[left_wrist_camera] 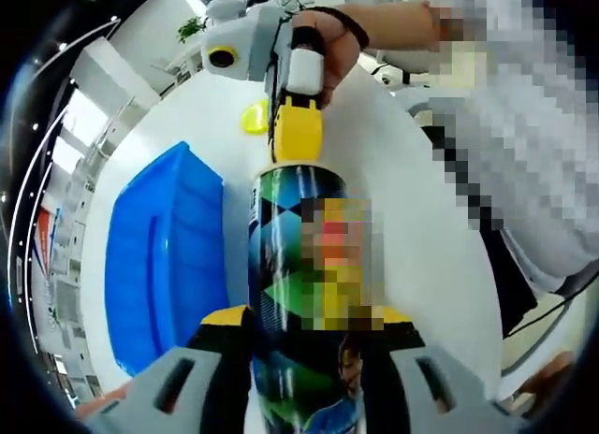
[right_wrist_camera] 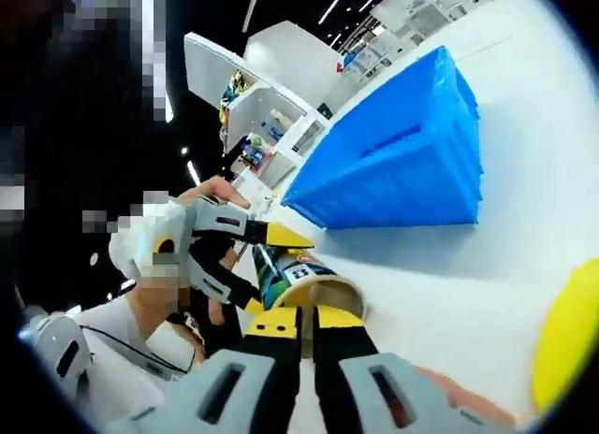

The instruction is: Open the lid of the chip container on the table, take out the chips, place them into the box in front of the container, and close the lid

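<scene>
Chip container (left_wrist_camera: 295, 294) upright on table (left_wrist_camera: 412, 228)

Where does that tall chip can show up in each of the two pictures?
Left gripper view: the chip can stands at centre, running from the middle down to the bottom, between this gripper's jaws.
Right gripper view: low and left of centre, its open rim facing the camera.
Shared landmark: the blue box.

Both views close on chip container (left_wrist_camera: 298, 294)
</scene>
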Demonstrator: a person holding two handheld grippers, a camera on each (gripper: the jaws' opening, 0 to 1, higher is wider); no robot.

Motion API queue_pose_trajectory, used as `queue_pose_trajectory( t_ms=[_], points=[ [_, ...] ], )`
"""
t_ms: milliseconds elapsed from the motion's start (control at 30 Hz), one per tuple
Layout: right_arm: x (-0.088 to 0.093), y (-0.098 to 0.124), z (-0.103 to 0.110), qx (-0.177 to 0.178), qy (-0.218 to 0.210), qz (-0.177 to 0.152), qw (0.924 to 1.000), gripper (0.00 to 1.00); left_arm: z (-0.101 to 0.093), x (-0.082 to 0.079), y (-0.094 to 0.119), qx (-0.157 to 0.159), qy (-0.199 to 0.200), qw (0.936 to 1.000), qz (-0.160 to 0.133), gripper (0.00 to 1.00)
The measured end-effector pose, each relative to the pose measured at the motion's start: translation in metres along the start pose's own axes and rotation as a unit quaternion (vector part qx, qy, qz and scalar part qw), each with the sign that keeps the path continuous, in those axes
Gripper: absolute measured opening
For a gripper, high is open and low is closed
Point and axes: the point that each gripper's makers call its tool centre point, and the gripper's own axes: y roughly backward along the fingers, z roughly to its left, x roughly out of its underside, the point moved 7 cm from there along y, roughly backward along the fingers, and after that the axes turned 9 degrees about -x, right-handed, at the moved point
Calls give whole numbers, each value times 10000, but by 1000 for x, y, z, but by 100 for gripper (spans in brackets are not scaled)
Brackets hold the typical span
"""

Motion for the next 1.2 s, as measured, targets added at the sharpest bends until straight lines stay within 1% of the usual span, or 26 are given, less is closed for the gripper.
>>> queue_pose_trajectory(
  t_ms=[67, 167, 200, 300, 400, 467, 633, 667, 700, 733, 833, 933, 1067, 1133, 1167, 1200],
  points=[
    [4, 1, 2, 51, 145, -47, 9999, 0, -1, 0, 1, -3, 3, 10000, 7, 46],
    [5, 2, 5, 139, 137, -83, 9998, 0, -3, 1, 2, -36, -105, 9999, -51, 46],
    [5, 3, 5, 203, 16, -79, 9998, 0, -3, 1, 2, -32, -100, 9999, -53, 45],
    [6, 6, 6, 257, 95, -74, 9996, 0, -2, 2, 2, -51, -84, 9999, -137, 46],
    [1, 11, 2, 384, -199, -34, 9991, 0, -3, 2, 3, -92, -21, 9997, -210, 46],
    [-4, 14, 2, 468, -109, 26, 9988, 0, -4, 2, 3, -143, -75, 9996, -233, 46],
    [1, 14, 12, 796, 96, 134, 9967, 0, -3, 2, 3, -154, -94, 9997, -170, 45],
    [-1, 14, 11, 875, 178, 179, 9958, 0, -3, 2, 3, -146, -80, 9997, -178, 45],
    [-3, 15, 12, 992, 516, 306, 9933, 0, -4, 1, 3, -146, -74, 9997, -189, 45],
    [-3, 16, 14, 1052, 576, 371, 9921, 0, -4, 1, 4, -139, -67, 9997, -208, 45],
    [-2, 15, 18, 1160, 627, 471, 9901, 0, -6, -2, 3, -132, -63, 9998, -167, 45],
    [-3, 15, 17, 1234, 657, 479, 9890, 0, -6, -2, 3, -139, -91, 9998, -131, 45],
    [-2, 17, 20, 1404, 624, 562, 9865, 0, -6, -3, 3, -135, -61, 9996, -222, 45],
    [-3, 22, 20, 1484, 572, 612, 9854, 0, -5, -2, 3, -121, -69, 9997, -219, 45],
    [-5, 29, 19, 1610, 621, 564, 9834, 0, -5, -1, 3, -113, -70, 9998, -146, 45],
    [-7, 34, 18, 1661, 634, 556, 9825, 0, -4, 0, 3, -145, -47, 9999, -70, 45]
  ],
)
